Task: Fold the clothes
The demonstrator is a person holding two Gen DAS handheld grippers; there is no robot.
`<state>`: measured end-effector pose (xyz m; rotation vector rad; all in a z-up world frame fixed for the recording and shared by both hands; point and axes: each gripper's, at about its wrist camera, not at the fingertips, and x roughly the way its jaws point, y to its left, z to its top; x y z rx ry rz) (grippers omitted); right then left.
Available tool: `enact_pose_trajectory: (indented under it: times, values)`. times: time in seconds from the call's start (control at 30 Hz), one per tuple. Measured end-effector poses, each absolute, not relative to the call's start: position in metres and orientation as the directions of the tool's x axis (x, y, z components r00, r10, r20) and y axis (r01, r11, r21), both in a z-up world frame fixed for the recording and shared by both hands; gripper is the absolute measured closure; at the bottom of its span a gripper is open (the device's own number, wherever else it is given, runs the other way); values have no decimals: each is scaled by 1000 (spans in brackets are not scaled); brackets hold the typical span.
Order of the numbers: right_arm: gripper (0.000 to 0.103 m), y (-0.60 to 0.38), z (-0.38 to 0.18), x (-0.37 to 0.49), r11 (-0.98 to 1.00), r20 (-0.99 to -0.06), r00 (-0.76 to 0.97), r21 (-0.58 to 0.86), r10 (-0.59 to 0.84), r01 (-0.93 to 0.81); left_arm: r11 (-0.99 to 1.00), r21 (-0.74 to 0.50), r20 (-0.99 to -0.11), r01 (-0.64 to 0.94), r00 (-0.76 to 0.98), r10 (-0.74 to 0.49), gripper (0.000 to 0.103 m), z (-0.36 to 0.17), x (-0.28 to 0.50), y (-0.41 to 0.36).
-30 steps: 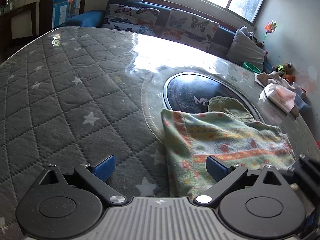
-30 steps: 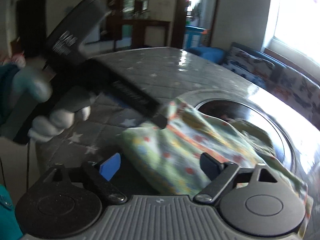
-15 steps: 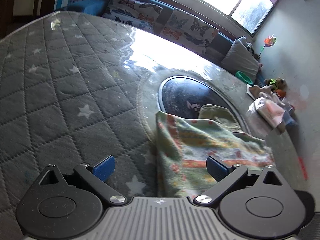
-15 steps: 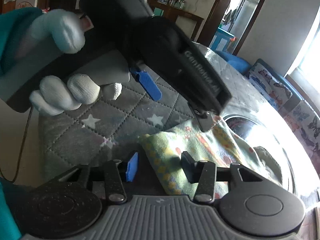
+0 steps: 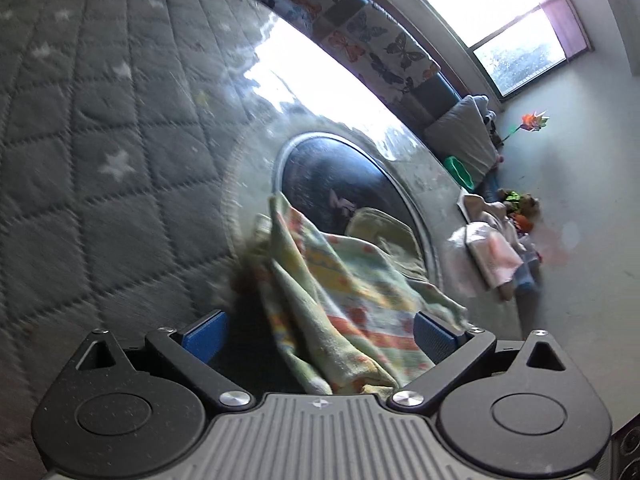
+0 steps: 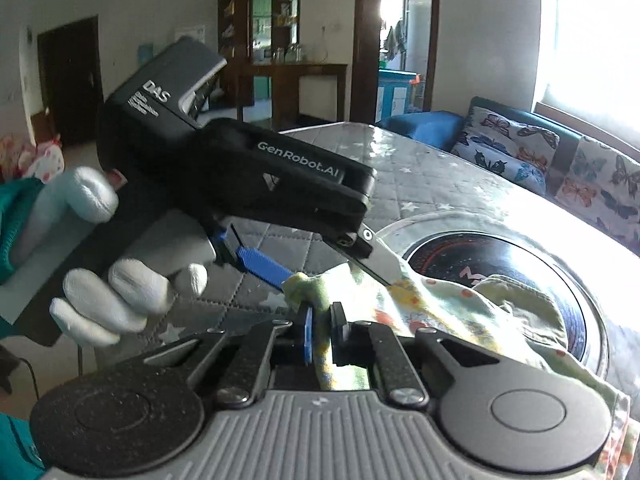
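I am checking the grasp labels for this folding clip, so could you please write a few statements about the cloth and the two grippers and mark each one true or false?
1. The right gripper is shut on an edge of the green floral patterned cloth. True.
2. The left gripper is clamped shut on the cloth. False: it is open, with the cloth lying between its blue pads.
3. The cloth partly covers the round black glass disc. True.
4. The grey quilted star-patterned cover is bright red. False: it is grey.

The right tool point(image 6: 322, 334) pinches a corner of the floral cloth point(image 6: 452, 312) on the quilted table point(image 6: 440, 176).
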<state>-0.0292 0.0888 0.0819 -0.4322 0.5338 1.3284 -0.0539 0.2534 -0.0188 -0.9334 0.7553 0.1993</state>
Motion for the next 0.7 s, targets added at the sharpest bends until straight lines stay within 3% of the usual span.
enact_pose_trajectory:
  times: [0.2, 0.27, 0.33, 0.4, 0.53, 0.7]
  values:
    - [96, 67, 91, -15, 204, -562, 147, 41, 814, -978, 534, -717, -636, -448, 735, -237, 14, -29, -40, 250]
    - [96, 62, 93, -13, 206, -554, 144, 51, 820, -977, 517, -738, -622, -435, 736, -268, 24, -34, -35, 249]
    - [96, 57, 92, -12, 204, -548, 141, 55, 824, -977, 495, -756, -612, -428, 731, -302, 45, -40, -33, 247]
    - [96, 55, 90, -9, 201, -544, 130, 74, 829, -977, 477, -770, -602, -424, 731, -322, 58, -46, -32, 247]
    - [96, 55, 86, -10, 185, -549, 105, 93, 829, -978, 482, -769, -600, -419, 733, -320, 72, -51, -34, 246]
    - [76, 42, 84, -6, 192, -542, 99, 116, 834, -975, 497, -758, -609, -421, 730, -310, 81, -53, -37, 246]
